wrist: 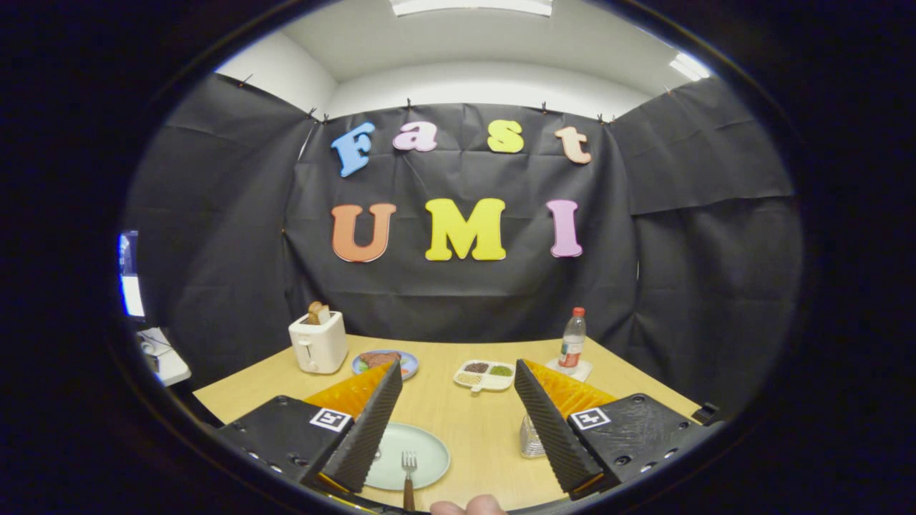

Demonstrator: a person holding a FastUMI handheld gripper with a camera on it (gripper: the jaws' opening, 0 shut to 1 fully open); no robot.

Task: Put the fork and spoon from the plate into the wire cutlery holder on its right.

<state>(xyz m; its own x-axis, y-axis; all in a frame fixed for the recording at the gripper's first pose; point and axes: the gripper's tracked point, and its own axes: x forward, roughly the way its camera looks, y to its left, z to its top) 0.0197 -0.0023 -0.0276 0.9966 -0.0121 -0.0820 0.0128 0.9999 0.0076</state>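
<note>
The gripper (454,422) was held wide open, nothing between its fingers. The fork (408,472) was seen on the pale plate (429,447) just ahead, between them. The wire cutlery holder (530,438) was partly hidden behind the right finger (554,429).

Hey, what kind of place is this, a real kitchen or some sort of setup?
Most likely a staged recording booth, not a kitchen: black cloth walls pinned up under office ceiling lights, and a wooden table laid with a toaster, a plate with a fork, and a water bottle. The open gripper hovers above the plate.
</note>
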